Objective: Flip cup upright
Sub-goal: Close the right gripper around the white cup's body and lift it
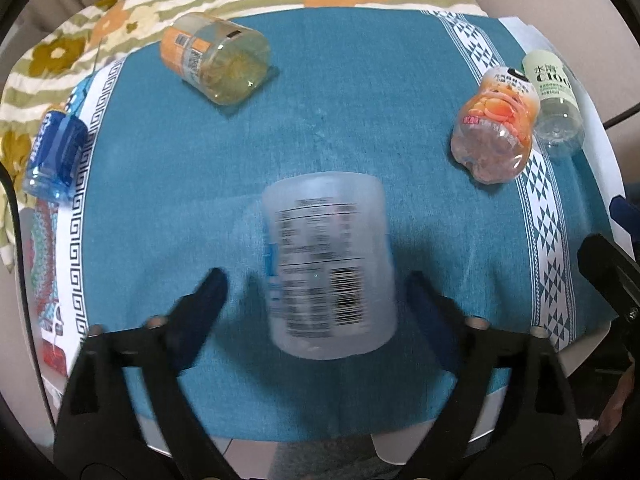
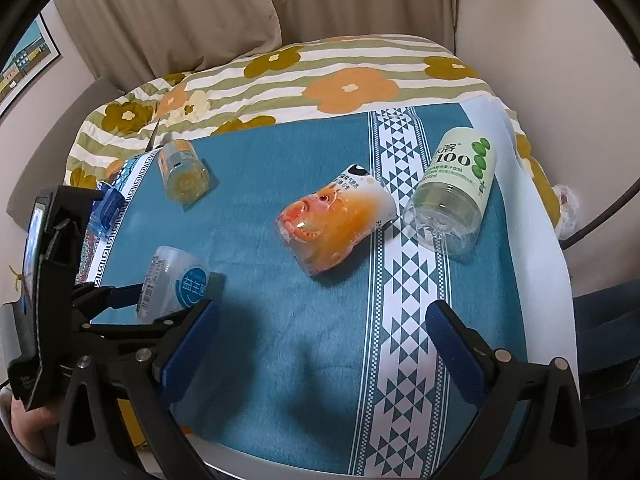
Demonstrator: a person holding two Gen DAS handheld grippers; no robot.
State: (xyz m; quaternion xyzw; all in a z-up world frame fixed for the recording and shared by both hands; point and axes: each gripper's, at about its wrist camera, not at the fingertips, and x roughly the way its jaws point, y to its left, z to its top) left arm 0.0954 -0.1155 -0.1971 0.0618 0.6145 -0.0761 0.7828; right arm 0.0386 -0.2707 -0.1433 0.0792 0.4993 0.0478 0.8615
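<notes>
A frosted white cup with a printed label and barcode (image 1: 330, 266) lies on its side on the teal cloth, between the open fingers of my left gripper (image 1: 316, 284); neither finger touches it. It also shows in the right wrist view (image 2: 172, 282), with the left gripper's fingers on either side. My right gripper (image 2: 322, 320) is open and empty above the cloth's near part. An orange goldfish-print cup (image 2: 336, 222) and a pale green cup (image 2: 452, 196) lie on their sides ahead of it.
A yellow-orange cup (image 1: 216, 58) lies on its side at the far left, and a blue cup (image 1: 56, 154) at the left edge. The teal cloth (image 1: 360, 92) covers a white table; a flowered blanket (image 2: 320, 76) lies behind. The table's front edge is close.
</notes>
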